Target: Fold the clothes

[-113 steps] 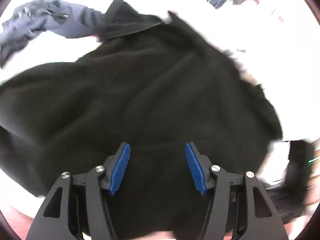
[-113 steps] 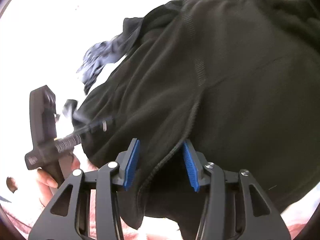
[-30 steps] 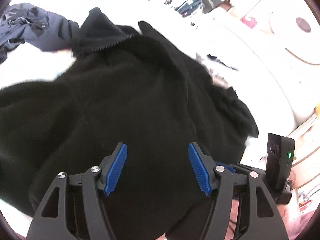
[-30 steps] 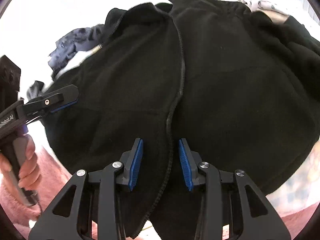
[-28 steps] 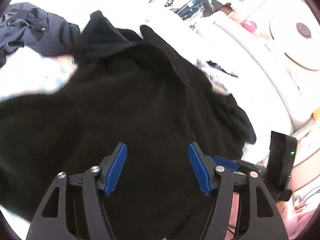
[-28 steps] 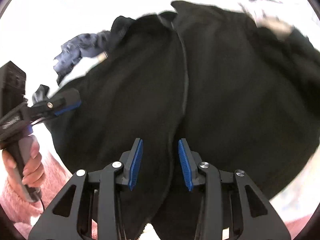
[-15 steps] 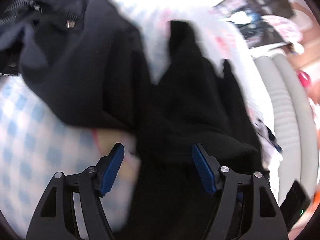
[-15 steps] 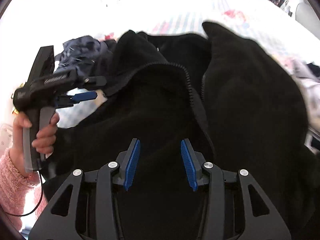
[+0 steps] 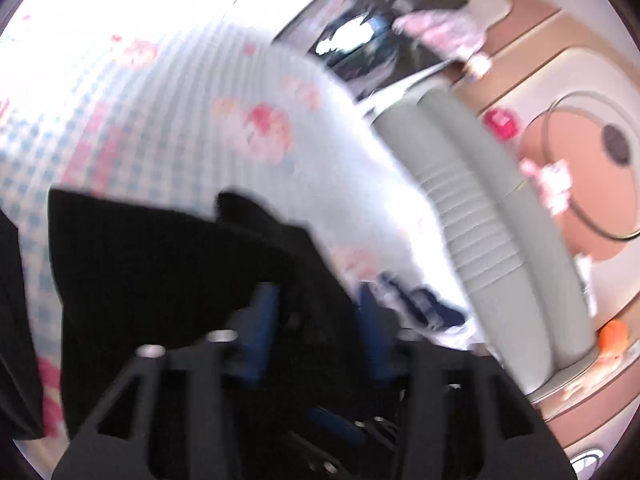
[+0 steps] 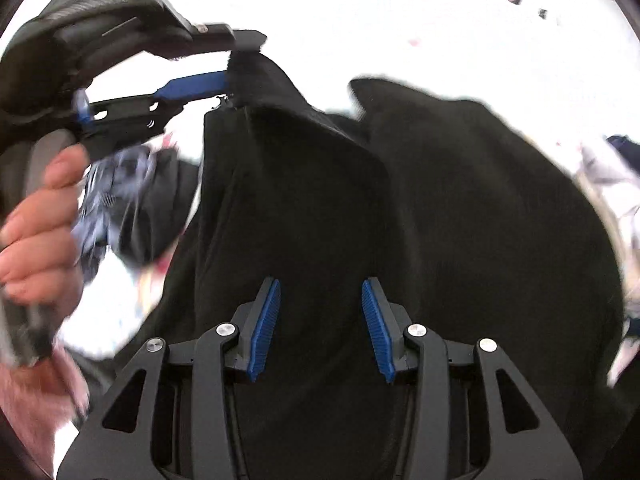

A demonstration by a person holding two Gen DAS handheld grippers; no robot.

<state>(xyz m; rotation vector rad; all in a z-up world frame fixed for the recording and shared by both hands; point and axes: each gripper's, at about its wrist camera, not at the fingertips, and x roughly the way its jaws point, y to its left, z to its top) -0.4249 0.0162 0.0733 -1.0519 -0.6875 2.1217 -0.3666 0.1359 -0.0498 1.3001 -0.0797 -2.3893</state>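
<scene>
A black fleece jacket (image 10: 460,220) lies spread on the bed and fills the right wrist view. My left gripper (image 10: 242,60) comes in from the upper left of that view, shut on the jacket's collar edge, and the cloth rises to a peak at its fingers. The left wrist view is blurred. There my left gripper (image 9: 318,316) has black cloth (image 9: 160,260) between its blue pads. My right gripper (image 10: 322,320) hovers open over the jacket's middle, its pads clear of the cloth. A hand (image 10: 36,220) holds the left gripper's handle.
A blue-grey garment (image 10: 116,200) lies bunched left of the jacket. The bed sheet (image 9: 140,120) is blue-checked with pink prints. A grey padded headboard (image 9: 480,220) runs along the right, with white and navy clothing (image 9: 420,308) near it. A pink sleeve (image 10: 40,400) is at the lower left.
My left gripper swept from the jacket's body to its collar, its fingers came closer together on the cloth and lifted it. My right gripper moved further over the jacket and widened slightly.
</scene>
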